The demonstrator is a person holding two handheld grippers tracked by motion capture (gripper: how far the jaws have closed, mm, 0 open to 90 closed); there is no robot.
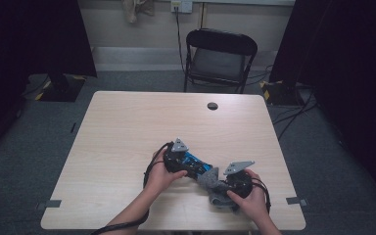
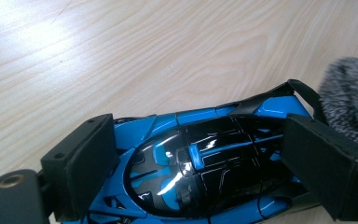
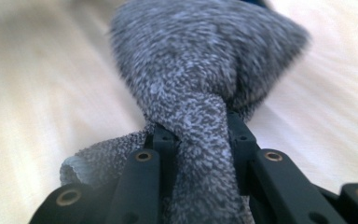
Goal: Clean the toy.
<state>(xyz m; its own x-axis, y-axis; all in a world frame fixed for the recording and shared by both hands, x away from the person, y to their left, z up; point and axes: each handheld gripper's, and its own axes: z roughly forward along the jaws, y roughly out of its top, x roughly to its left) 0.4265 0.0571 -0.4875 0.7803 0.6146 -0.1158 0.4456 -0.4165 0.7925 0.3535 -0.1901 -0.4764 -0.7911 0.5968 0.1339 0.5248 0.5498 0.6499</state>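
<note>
A blue and black toy car (image 2: 214,140) lies on the wooden table (image 1: 127,127), near its front edge. My left gripper (image 2: 207,170) straddles it, one black pad against each side of the body. In the high view the car (image 1: 196,160) sits just right of the left gripper (image 1: 188,165). A grey fuzzy cloth (image 3: 205,70) is pinched between the jaws of my right gripper (image 3: 200,140). The bunched cloth (image 1: 209,178) rests against the car's end, with the right gripper (image 1: 220,183) just behind it. The cloth's edge (image 2: 349,98) shows beside the car.
A black folding chair (image 1: 220,56) stands beyond the table's far edge. A round cable hole (image 1: 212,105) sits near the far edge of the table. Cables run across the floor at the right. Bare tabletop lies to the left and far side of the hands.
</note>
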